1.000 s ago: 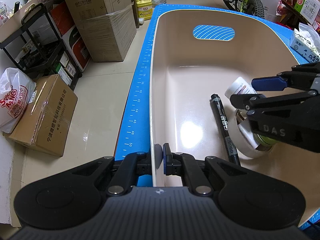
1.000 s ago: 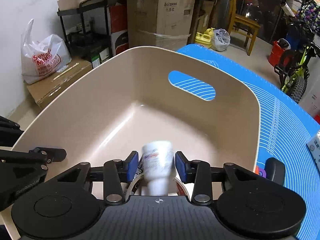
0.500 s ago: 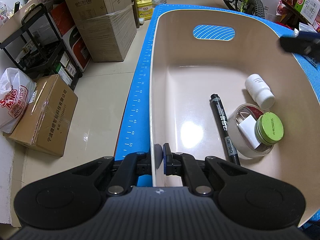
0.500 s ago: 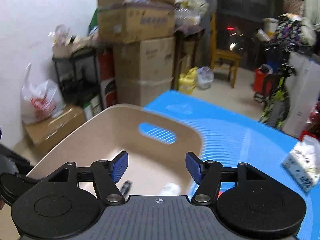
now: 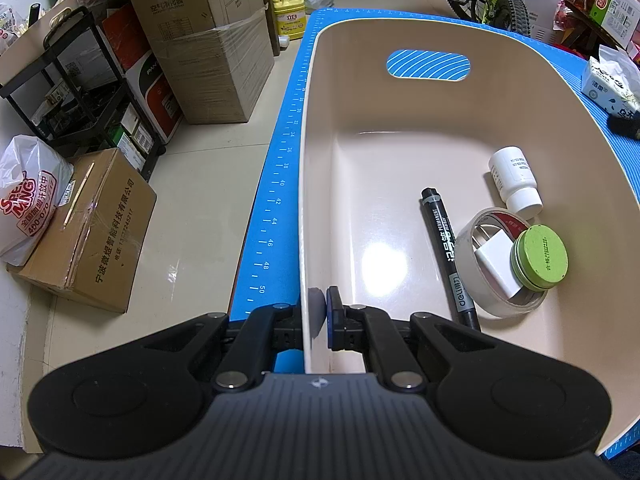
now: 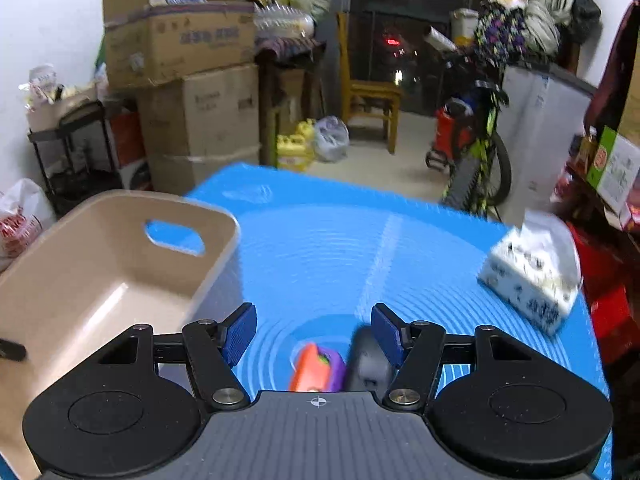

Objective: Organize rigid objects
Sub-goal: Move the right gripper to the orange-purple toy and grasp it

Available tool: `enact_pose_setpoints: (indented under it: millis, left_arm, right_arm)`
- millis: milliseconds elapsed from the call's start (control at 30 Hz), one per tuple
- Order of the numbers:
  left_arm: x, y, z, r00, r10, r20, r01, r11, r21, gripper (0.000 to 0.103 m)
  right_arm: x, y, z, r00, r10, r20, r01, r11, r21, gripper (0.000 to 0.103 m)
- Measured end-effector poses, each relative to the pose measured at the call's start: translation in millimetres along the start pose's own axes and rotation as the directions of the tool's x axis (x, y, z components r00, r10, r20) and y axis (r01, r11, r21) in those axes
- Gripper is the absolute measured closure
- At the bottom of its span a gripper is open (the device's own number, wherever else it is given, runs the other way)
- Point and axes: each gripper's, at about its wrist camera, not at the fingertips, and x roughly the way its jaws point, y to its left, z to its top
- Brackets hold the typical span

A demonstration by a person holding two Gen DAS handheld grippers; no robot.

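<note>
Beige bin [image 5: 308, 184] rim pinched by left claw [image 5: 320, 312]; right claw [image 6: 312, 336] gapes.

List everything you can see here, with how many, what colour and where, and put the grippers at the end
bin: one, beige, on the blue mat, handle slot in its far wall
blue mat: one, under the bin
marker: one, black, flat on the bin floor
white bottle: one, lying on its side in the bin, right of the marker
tape roll: one, whitish, flat in the bin
white charger plug: one, inside the tape roll
green tin: one, resting on the tape roll's right edge
orange and purple toy: one, on the mat
dark object: one, beside the toy, blurred
tissue pack: one, white, on the mat's right side
left gripper: shut on the bin's near rim
right gripper: open, nothing between its pads
</note>
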Motion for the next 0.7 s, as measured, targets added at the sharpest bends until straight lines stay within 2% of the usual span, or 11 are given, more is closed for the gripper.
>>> enact_pose_setpoints:
  millis: [200,467,567,700]
  left_arm:
    - [-0.3,2.3,-0.2,1.000,0.004,0.000,-0.004,1.000,0.004,0.094]
    - [0.1,3.0,0.0,1.000,0.004,0.000,-0.004,1.000,0.004,0.094]
    - [0.2,2.6,0.1,1.000,0.004,0.000,-0.004,1.000,0.004,0.094]
    - [0.4,1.8,0.1,1.000,0.004,0.000,-0.004,1.000,0.004,0.094]
  right_arm:
    - [32.2,7.2,-24.1,0.995,0.004,-0.097,-0.005,1.000,-0.015,0.037]
    - [62.4,7.4,-39.1,0.985,-0.003,-0.172,0.006,1.000,0.017,0.043]
    - [65.6,10.2,-37.0,0.987,-0.019,-0.160,0.018,1.000,-0.004,0.044]
    - [69.9,15.7,-34.5,0.984,-0.001,-0.178,-0.001,1.000,-0.014,0.045]
